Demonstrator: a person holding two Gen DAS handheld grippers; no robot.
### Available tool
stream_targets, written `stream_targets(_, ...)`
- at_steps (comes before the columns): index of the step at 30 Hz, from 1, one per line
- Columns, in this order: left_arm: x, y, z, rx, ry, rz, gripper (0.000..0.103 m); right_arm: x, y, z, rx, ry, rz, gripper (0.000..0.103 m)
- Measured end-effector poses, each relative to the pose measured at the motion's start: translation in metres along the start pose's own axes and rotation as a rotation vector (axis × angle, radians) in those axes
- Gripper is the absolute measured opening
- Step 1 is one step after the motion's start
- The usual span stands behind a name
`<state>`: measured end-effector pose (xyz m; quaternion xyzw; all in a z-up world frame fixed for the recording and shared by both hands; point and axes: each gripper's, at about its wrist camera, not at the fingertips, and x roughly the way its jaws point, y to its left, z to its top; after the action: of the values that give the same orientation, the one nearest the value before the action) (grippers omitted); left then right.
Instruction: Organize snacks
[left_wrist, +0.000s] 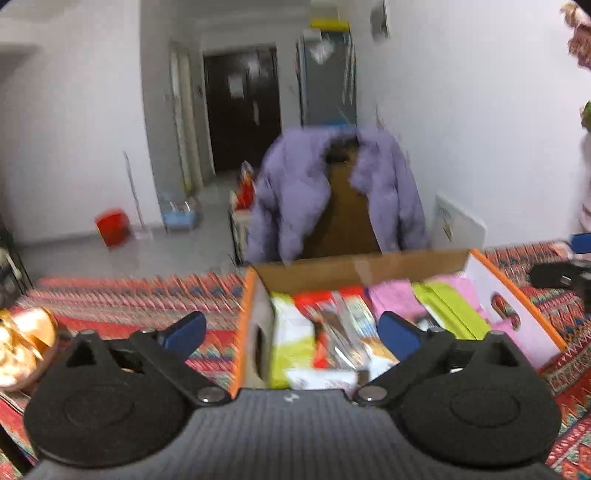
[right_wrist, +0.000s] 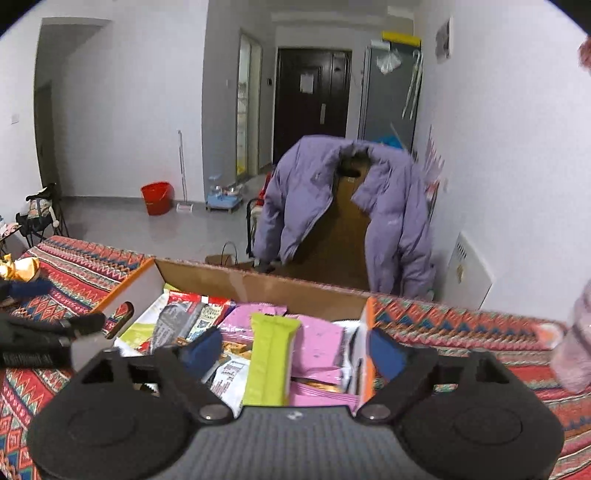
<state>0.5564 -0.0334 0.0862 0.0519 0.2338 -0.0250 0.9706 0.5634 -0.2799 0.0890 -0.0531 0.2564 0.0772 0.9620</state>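
A cardboard box (left_wrist: 369, 264) with orange-edged white walls stands on the patterned tablecloth and holds several snack packs: lime-green (left_wrist: 448, 308), pink (left_wrist: 393, 301), red and white ones. My left gripper (left_wrist: 291, 332) is open and empty, hovering over the box's left wall. In the right wrist view the same box (right_wrist: 258, 284) shows a lime-green pack (right_wrist: 271, 360) lying on pink packs (right_wrist: 321, 347). My right gripper (right_wrist: 295, 354) is open and empty, just above the packs, its right finger outside the box's right wall.
A chair draped with a purple jacket (right_wrist: 391, 210) stands behind the table. A gold-wrapped item (left_wrist: 22, 343) lies at the table's left. The other gripper (right_wrist: 44, 336) shows at the left of the right wrist view. A red bucket (right_wrist: 157, 197) stands on the floor.
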Motion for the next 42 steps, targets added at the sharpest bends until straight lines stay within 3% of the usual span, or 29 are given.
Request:
stream_targets(4, -0.022, 0.004, -0.008, 0.005, -0.102, 0.009, 0.103, -0.025, -0.002, -0.017, -0.004, -0.091, -0.016, 0.103)
stream_targets(11, -0.047, 0.003, -0.018, -0.019, -0.180, -0.033, 0.103, -0.048, -0.007, -0.032, 0.040, -0.173, 0.006, 0.103)
stream_targets(22, -0.093, 0.000, -0.036, -0.035, -0.186, -0.043, 0.103, -0.090, 0.006, -0.058, 0.044, -0.237, 0.015, 0.103)
stream_targets(29, -0.157, 0.005, -0.068, -0.052, -0.207, -0.053, 0.103, -0.147, 0.027, -0.098, 0.022, -0.269, 0.008, 0.103)
stream_targets(33, -0.206, 0.009, -0.090, -0.089, -0.243, -0.017, 0.103, -0.188, 0.038, -0.125, 0.019, -0.281, 0.026, 0.103)
stream_targets(42, -0.310, 0.010, -0.154, -0.087, -0.245, 0.015, 0.103, -0.273, 0.068, -0.192, 0.002, -0.279, 0.057, 0.103)
